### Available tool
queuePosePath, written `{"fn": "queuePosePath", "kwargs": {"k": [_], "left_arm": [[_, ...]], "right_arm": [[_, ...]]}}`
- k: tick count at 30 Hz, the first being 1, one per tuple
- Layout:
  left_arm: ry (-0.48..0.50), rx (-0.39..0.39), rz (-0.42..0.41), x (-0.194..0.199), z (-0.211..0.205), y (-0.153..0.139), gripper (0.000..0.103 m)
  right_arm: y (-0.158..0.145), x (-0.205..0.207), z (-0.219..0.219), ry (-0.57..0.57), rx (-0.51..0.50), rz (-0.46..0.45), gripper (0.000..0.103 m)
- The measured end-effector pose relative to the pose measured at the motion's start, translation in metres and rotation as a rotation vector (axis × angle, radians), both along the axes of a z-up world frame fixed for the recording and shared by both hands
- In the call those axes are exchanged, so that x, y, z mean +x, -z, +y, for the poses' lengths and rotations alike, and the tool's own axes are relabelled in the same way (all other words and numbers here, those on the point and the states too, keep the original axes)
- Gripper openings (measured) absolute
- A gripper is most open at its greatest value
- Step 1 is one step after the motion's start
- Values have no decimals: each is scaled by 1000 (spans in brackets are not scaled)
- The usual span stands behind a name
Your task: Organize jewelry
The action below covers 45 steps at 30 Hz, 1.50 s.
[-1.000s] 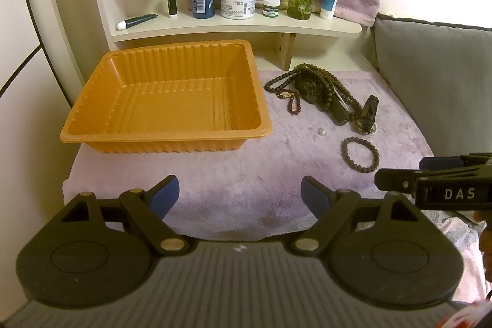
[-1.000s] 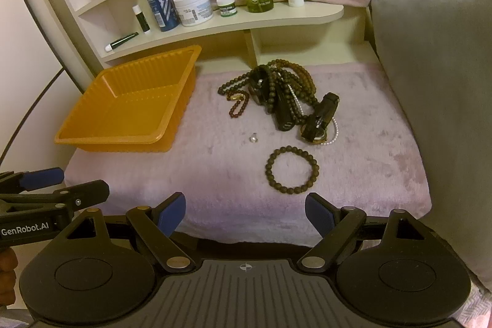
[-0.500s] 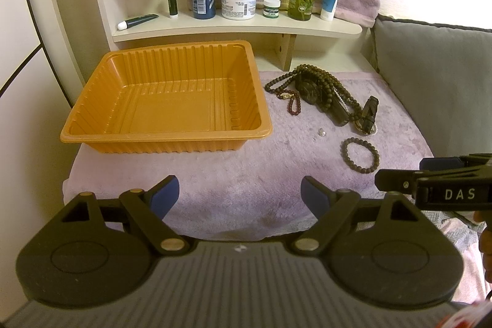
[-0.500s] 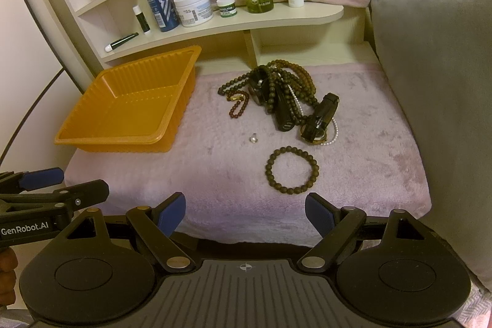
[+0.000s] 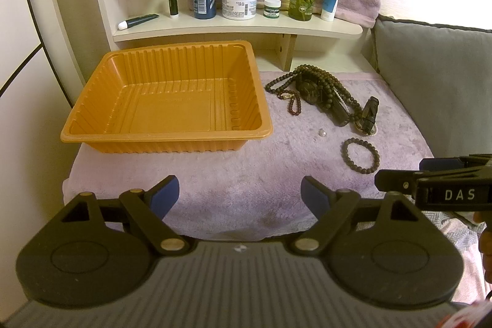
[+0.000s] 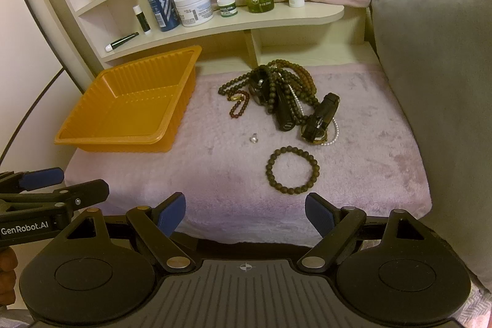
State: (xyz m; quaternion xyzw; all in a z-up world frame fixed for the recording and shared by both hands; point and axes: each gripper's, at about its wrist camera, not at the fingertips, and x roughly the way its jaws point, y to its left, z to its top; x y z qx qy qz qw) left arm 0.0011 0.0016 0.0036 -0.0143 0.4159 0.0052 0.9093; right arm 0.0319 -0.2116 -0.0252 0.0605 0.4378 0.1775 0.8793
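Left wrist view: the left gripper [image 5: 240, 194] hangs released, jaws spread wide with nothing between them, low over the near edge of the lilac plush mat [image 5: 246, 174]; the orange tray [image 5: 166, 137] sits at 11 o'clock from it, with nothing in it; the jewelry lies to the tray's right, well apart from this gripper; the tangled pile of bead necklaces and watches [image 5: 323, 91] is at 1 o'clock, a small ring [image 5: 321, 132] nearer, and a single beaded bracelet [image 5: 360, 156] at 2 o'clock; the right gripper [image 5: 430, 183] enters at 3 o'clock, just short of that bracelet.

Right wrist view: the right gripper [image 6: 245, 214] is likewise released and holds nothing; the beaded bracelet [image 6: 292, 169] lies flat at 12 to 1 o'clock, just ahead of the blue fingertips [image 6: 319, 214] and apart from the pile [image 6: 283, 94] beyond it; the ring [image 6: 254, 139] sits at 12 o'clock, between bracelet and tray [image 6: 123, 140].

Procedure, as a judgement: nothing is sorted yet, so take the loose bracelet first with the right gripper; bring one finger inside the loop and one outside, at its near arc; press lightly into the plush so the beads do not roll away; close, lift clear, and carry to 10 o'clock over the tray rim; leave the tangle for later, as strands may drag their neighbours.
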Motion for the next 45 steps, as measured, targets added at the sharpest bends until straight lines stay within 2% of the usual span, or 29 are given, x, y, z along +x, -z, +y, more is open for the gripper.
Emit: {"fn": "queuePosePath", "kwargs": {"k": [38, 45], "left_arm": [[-1, -4, -1, 1, 1, -1, 85], [-7, -26, -3, 0, 6, -3, 85]], "right_arm": [[1, -1, 0, 1, 2, -1, 85], [-3, 0, -1, 6, 14, -36, 85]]}}
